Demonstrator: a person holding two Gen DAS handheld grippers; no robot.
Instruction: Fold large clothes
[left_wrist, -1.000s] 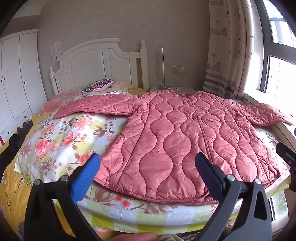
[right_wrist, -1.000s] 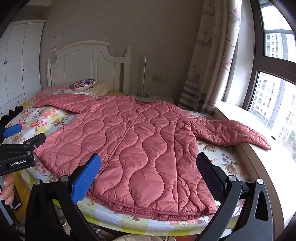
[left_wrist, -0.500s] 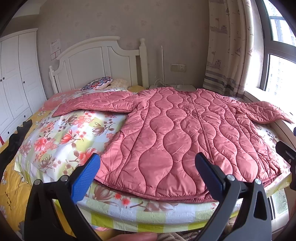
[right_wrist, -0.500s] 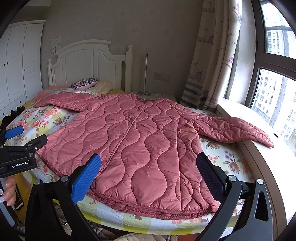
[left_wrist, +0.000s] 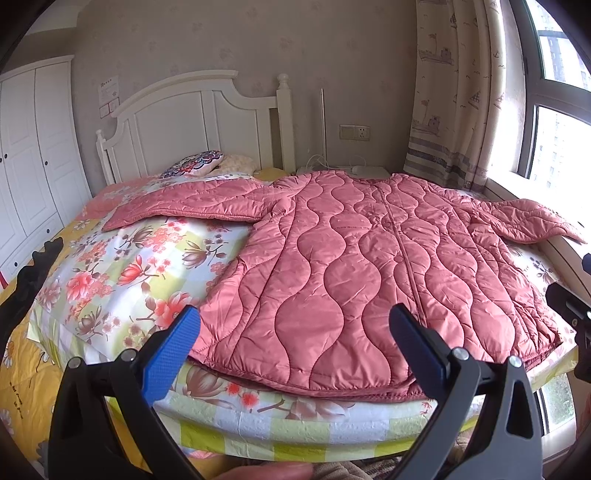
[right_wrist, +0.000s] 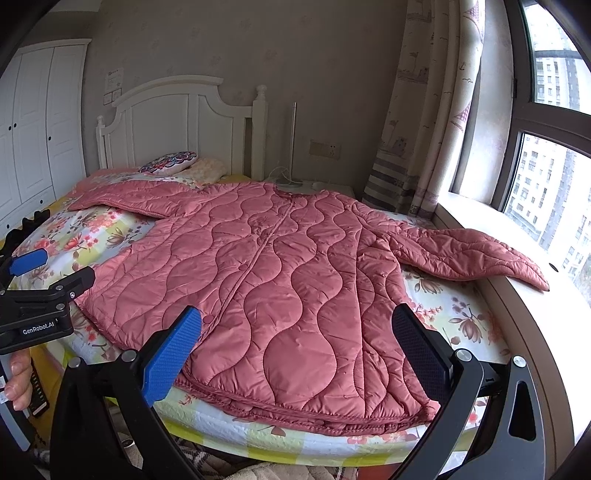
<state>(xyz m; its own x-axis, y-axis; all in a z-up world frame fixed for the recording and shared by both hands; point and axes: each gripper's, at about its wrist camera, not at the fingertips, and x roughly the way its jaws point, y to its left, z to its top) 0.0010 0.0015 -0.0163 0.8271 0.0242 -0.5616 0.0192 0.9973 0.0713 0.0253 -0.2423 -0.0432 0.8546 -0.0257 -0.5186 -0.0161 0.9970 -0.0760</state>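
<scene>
A large pink quilted coat (left_wrist: 369, 266) (right_wrist: 280, 280) lies flat on the bed, front up, both sleeves spread out. One sleeve (left_wrist: 192, 206) reaches left over the floral bedding; the other sleeve (right_wrist: 469, 254) drapes onto the window ledge. My left gripper (left_wrist: 293, 343) hovers open over the hem near the foot of the bed, holding nothing. My right gripper (right_wrist: 297, 343) is open too, above the hem's right half. The left gripper (right_wrist: 40, 295) also shows at the left edge of the right wrist view, held by a hand (right_wrist: 18, 380).
The bed (left_wrist: 122, 273) has a floral cover, a white headboard (left_wrist: 192, 125) and a patterned pillow (left_wrist: 194, 167). White wardrobe doors (left_wrist: 29, 155) stand at the left. A window ledge (right_wrist: 517, 302), window and curtain (right_wrist: 424, 110) border the right side.
Both views have shifted slightly, with the coat sitting a little lower and nearer in frame. Both grippers stay open and the coat lies as before.
</scene>
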